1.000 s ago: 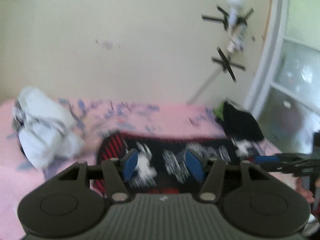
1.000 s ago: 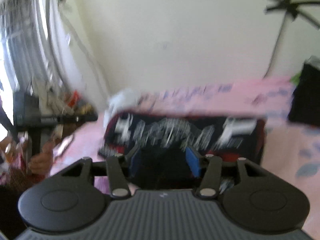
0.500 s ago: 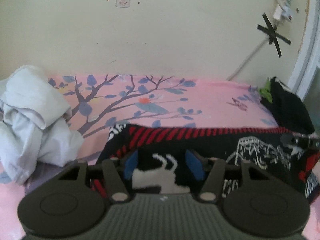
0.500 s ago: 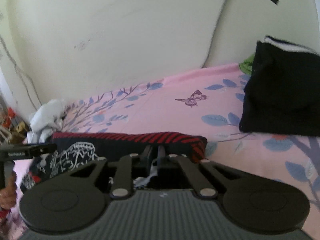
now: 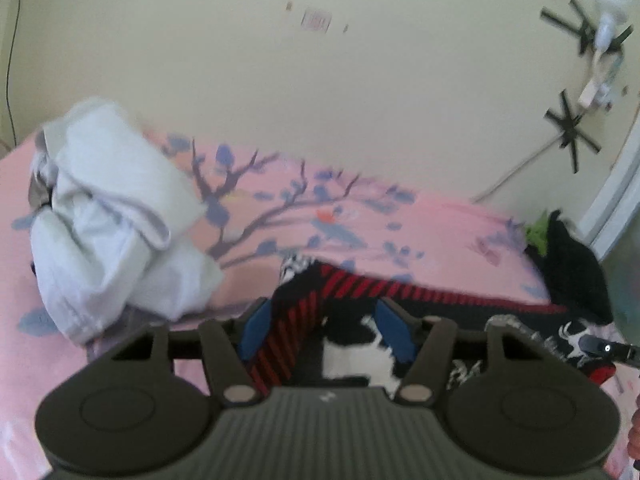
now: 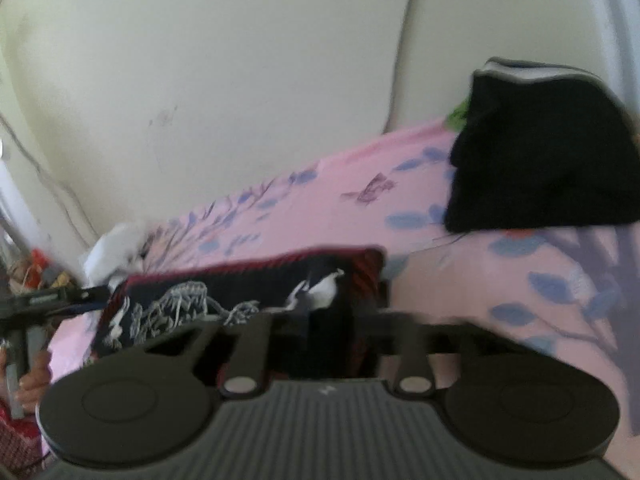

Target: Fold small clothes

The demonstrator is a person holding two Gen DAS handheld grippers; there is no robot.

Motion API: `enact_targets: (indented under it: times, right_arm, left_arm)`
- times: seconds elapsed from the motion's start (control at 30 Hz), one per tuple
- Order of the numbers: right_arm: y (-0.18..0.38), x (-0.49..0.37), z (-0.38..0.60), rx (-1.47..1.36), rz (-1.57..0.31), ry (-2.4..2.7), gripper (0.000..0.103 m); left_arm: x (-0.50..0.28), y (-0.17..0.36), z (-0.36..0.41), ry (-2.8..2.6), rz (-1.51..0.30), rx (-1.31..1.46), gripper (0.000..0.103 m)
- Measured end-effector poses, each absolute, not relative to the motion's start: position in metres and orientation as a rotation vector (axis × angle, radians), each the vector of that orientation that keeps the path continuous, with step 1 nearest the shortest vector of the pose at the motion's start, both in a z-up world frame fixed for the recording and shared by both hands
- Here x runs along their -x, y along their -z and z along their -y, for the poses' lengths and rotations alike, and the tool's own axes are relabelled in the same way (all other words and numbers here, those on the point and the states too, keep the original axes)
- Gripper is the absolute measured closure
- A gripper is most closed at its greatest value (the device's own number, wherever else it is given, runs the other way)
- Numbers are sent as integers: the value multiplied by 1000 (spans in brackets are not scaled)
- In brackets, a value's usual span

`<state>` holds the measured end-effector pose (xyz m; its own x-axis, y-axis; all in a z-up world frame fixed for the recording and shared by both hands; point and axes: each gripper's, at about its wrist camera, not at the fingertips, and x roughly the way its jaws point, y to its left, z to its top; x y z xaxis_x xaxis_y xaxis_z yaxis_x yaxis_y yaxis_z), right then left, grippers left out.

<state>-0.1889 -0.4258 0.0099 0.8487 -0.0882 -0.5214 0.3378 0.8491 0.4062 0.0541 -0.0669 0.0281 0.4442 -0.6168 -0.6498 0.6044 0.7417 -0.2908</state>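
Note:
A black garment [image 5: 440, 300] with a red striped border and white prints lies across the pink bed sheet [image 5: 440, 224]. My left gripper [image 5: 325, 330] stands half open over its left end. That end's red striped corner rises between the blue pads [image 5: 256, 332], and no pinch shows. My right gripper [image 6: 332, 320] is at the garment's [image 6: 240, 284] right end. Its jaws are opening, dark fabric lies between them, and the pads are lost in blur. Each gripper shows in the other's view: the right gripper's tip [image 5: 600, 346] and the left gripper [image 6: 40, 304] with a hand [image 6: 36, 376].
A crumpled pile of white clothes [image 5: 112, 232] sits on the bed's left. A folded black stack [image 6: 544, 152] with something green [image 5: 536, 232] behind it stands at the right, near a door frame. The wall runs close behind the bed.
The right gripper closed on the garment's right end half a second ago and its fingers have now spread again. The garment's left corner has bunched up between the left pads.

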Motion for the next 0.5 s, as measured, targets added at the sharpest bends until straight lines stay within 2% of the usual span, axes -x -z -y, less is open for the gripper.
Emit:
enact_targets:
  times: [0.1,0.17,0.23,0.3,0.33,0.43,0.5]
  right_arm:
    - [-6,180,431,-410,-507,310,102]
    - [0,183,450,-538,-495,289,102]
    - [0,185,448,-520,-505,279,99]
    - [-4,190,441,-489,-512,302,64]
    - [-9,193,437,-474,-498,325,57]
    - [-25,211,435,-480,-403,337,54]
    - [-38,217,430,-505,-346,305,52]
  left_arm:
    - [-51,-11,73,731,-841,-22,46]
    - [-44,-12,75,724,-821,-53,46]
    - [-41,-15,74,731,-817,-61,45]
    - [-40,-20,70,732,-821,-49,45]
    - [-39,-25,66,731,-813,-33,43]
    - [-33,-43,58,721,-752,21,42]
    - [-27,-56,58,748,-710,61,37]
